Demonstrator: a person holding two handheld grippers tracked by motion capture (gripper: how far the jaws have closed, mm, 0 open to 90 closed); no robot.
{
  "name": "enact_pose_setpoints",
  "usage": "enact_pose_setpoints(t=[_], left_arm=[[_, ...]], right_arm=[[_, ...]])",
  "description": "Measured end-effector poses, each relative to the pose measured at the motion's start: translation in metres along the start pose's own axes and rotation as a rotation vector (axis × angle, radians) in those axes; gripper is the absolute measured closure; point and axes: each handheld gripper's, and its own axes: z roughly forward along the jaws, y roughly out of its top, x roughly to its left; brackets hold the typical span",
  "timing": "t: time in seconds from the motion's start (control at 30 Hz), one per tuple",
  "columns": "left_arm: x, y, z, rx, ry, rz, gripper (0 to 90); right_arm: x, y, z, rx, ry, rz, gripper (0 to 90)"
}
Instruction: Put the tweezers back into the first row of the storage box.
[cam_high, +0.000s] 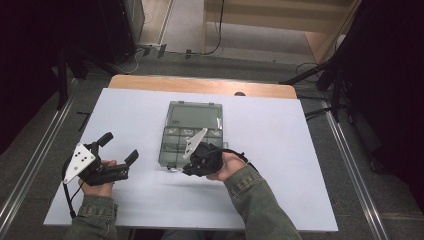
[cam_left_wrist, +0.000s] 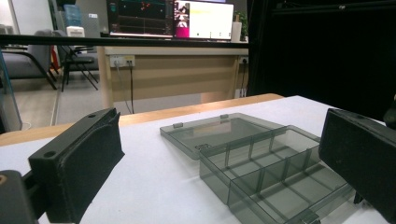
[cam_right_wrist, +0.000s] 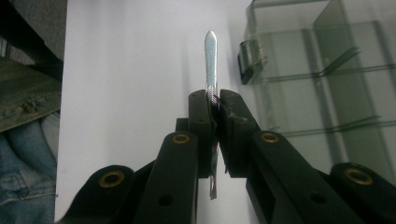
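The left gripper (cam_high: 119, 148) is held low at the person's left, jaws spread wide and pointing forward and right. The right gripper (cam_right_wrist: 215, 109) has its jaws pinched tight on a thin metal blade (cam_right_wrist: 211, 60), apparently pointing left and down in the high view. Both sleeves (cam_high: 255, 200) are green

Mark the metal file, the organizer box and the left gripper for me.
metal file (cam_right_wrist: 211, 60): right gripper view, its upper blade above the fingers.
organizer box (cam_high: 170, 145): high view, left wall of the divided tray.
left gripper (cam_high: 120, 148): high view, midway between its open fingertips.
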Motion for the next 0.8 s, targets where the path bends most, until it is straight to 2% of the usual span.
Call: enact_pose_setpoints(t=[0.2,0.4,0.57,0.7,0.73,0.8], left_arm=[[0.000,0.000,0.000,-0.001,-0.001,-0.004,0.0],[0.001,0.000,-0.001,-0.003,0.004,-0.013,0.0],[0.002,0.000,-0.002,-0.010,0.010,-0.026,0.0],[0.003,0.000,-0.002,-0.010,0.002,-0.033,0.0],[0.003,0.000,-0.002,-0.011,0.003,-0.034,0.0],[0.002,0.000,-0.002,-0.014,0.001,-0.035,0.0]], right_arm=[[-0.012,0.003,-0.007,-0.001,-0.013,0.022,85.7],[-0.031,0.007,-0.010,-0.004,-0.034,0.043,85.7],[-0.045,0.009,-0.010,0.016,-0.054,0.053,85.7],[-0.060,0.010,-0.010,0.023,-0.085,0.067,85.7],[-0.060,0.010,-0.010,0.023,-0.085,0.067,85.7],[-0.065,0.010,-0.010,0.008,-0.103,0.068,85.7]])
